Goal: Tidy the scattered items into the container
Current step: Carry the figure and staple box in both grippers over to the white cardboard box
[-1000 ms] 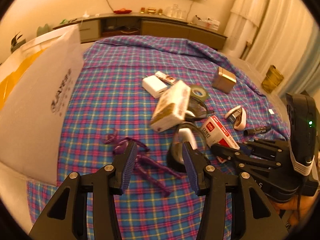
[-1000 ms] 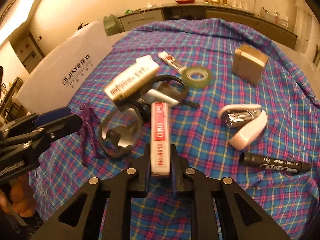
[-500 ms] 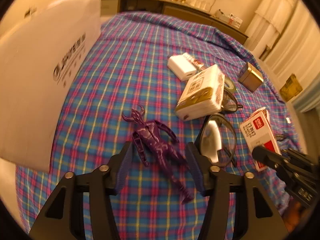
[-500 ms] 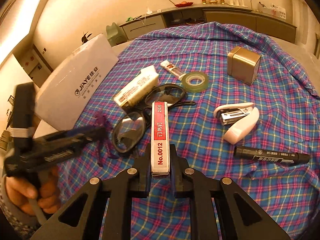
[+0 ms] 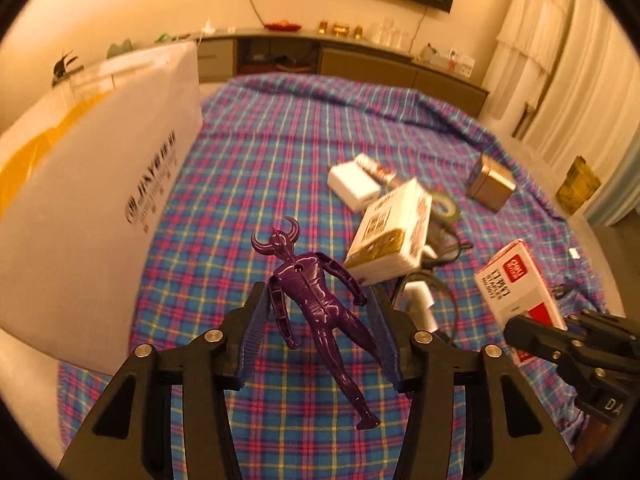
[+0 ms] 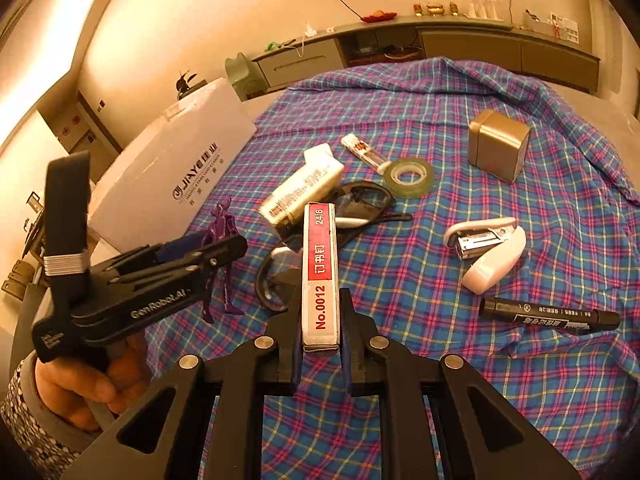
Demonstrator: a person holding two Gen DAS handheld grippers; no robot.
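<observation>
My left gripper (image 5: pixel 320 312) is shut on a purple horned figure (image 5: pixel 316 292) and holds it above the plaid cloth; the figure also shows in the right wrist view (image 6: pixel 222 236). My right gripper (image 6: pixel 320 308) is shut on a red and white staple box (image 6: pixel 320 272), lifted off the cloth; the box shows in the left wrist view (image 5: pixel 520 292). The white storage container (image 5: pixel 92 200) stands at the left, also in the right wrist view (image 6: pixel 172 184).
On the cloth lie a white and gold box (image 6: pixel 300 196), glasses (image 6: pixel 360 208), a tape roll (image 6: pixel 410 176), a gold tin (image 6: pixel 498 148), a white stapler (image 6: pixel 488 248), a black marker (image 6: pixel 548 316), a white block (image 5: pixel 354 186) and a small tube (image 6: pixel 362 152).
My left gripper has closed on the purple figure and lifted it off the cloth. My right gripper has risen a little with the staple box.
</observation>
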